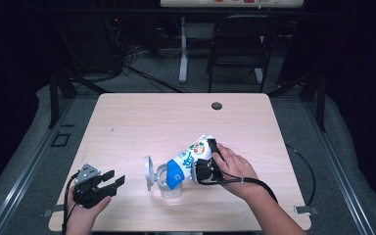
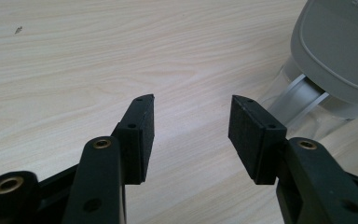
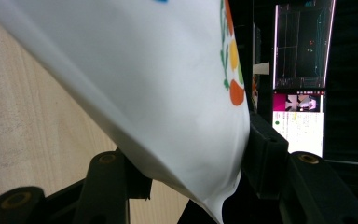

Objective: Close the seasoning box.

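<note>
Just below the centre of the high view, the right gripper [image 1: 210,159] clamped its jaws on a white pouch [image 1: 193,155], tilted with its blue cap end [image 1: 175,175] down over a clear container [image 1: 169,188], apparently to pour; a grey hinged lid [image 1: 148,172] stood open to the left. At lower left, the left gripper [image 1: 116,178] rested low over the table [image 1: 142,117], jaws parted and empty, angled toward the container.

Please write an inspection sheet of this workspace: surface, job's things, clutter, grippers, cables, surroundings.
Surface: light wooden table, one dark round hole near the far edge.
Job's things: white carton with blue end tilted over a clear container; grey lid stands open.
Clutter: nothing seen.
Grippers: left gripper open, holding nothing, resting at the near left; right gripper shut on the carton.
Cables: black cable trails off the table's right side.
Surroundings: dark chair, table leg, floor cables.
</note>
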